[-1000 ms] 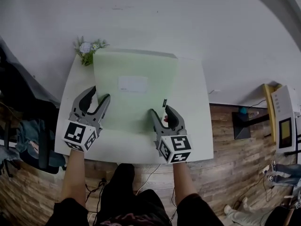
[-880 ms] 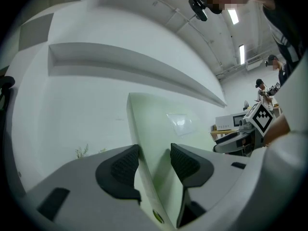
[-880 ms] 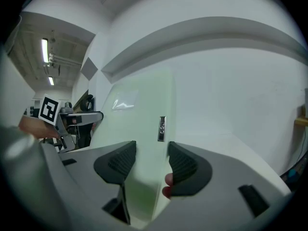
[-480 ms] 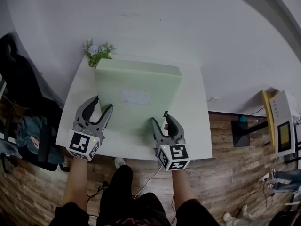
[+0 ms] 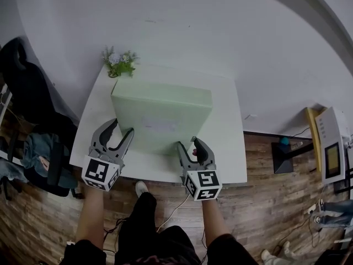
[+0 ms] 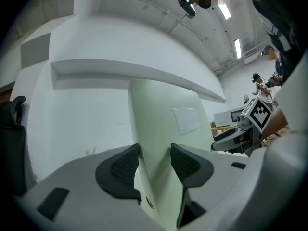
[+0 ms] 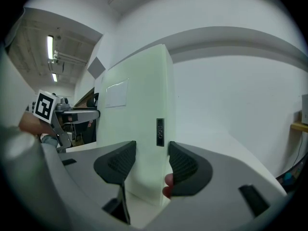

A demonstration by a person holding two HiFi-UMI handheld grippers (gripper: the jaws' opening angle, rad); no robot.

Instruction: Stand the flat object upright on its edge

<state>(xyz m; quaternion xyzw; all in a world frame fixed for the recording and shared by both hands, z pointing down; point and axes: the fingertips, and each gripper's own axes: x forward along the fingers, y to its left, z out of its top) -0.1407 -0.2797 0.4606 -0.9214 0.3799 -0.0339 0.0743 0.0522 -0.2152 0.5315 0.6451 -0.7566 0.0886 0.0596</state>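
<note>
A large flat pale-green box (image 5: 162, 112) with a white label (image 5: 160, 124) stands steeply tilted on the white table (image 5: 227, 148). Its lower edge is toward me and its upper edge is raised. My left gripper (image 5: 122, 126) is shut on the box's lower left corner. In the left gripper view the box (image 6: 159, 124) rises between the jaws of that gripper (image 6: 154, 165). My right gripper (image 5: 187, 142) is shut on the lower right corner. In the right gripper view the box (image 7: 139, 109) rises between that gripper's (image 7: 151, 165) pads. A small black tag (image 7: 160, 132) sits on its side, and something small and red (image 7: 168, 189) shows by the right pad.
A small potted plant (image 5: 120, 63) stands at the table's far left corner, just behind the box. A dark chair with clothes (image 5: 33, 120) is left of the table. Wooden floor with a yellow-and-white device (image 5: 330, 148) lies to the right. A white wall is behind.
The box has swung up from lying nearly flat to steeply tilted, its far edge rising. Both grippers kept their hold on the near corners and drew back toward the table's front edge.
</note>
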